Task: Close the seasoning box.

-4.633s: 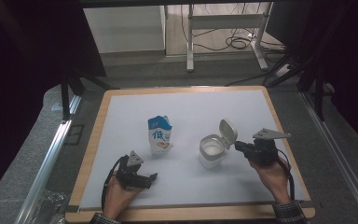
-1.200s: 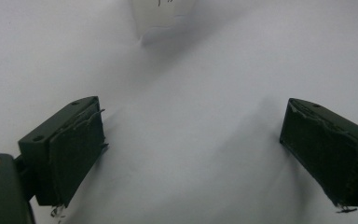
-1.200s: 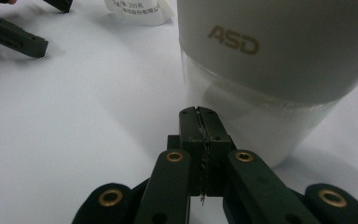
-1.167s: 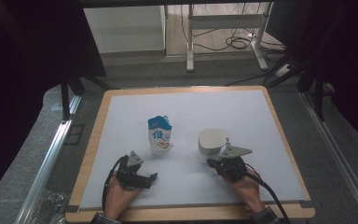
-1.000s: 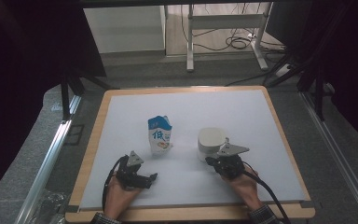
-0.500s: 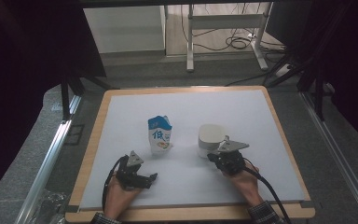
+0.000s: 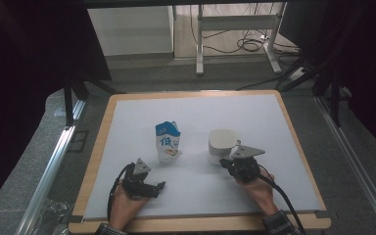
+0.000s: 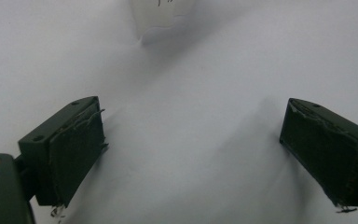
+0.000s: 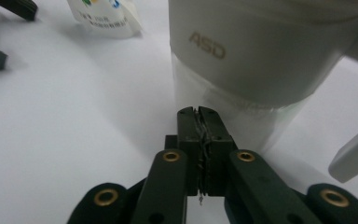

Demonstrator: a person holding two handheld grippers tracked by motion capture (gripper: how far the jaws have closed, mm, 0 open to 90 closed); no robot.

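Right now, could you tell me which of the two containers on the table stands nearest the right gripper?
The white lidded cup: the right gripper, jaws shut, sits just in front of its base. The blue-and-white carton stands farther off, toward the left gripper.

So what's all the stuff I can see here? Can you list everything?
Milk carton: one, blue and white, upright near the middle of the board.
Lidded container: one, white lid with gold "ASD" lettering over a clear body, to the carton's right.
Board: one, white top with a wooden edge, under everything.
Metal table legs: a pale pair, on the floor behind the board.
Cables: several, black, on the floor by those legs.
Left gripper: one, black, jaws wide apart, low on the board near the carton.
Right gripper: one, black, jaws pressed together, tips right beside the container.
Hands: two, at the board's near edge.
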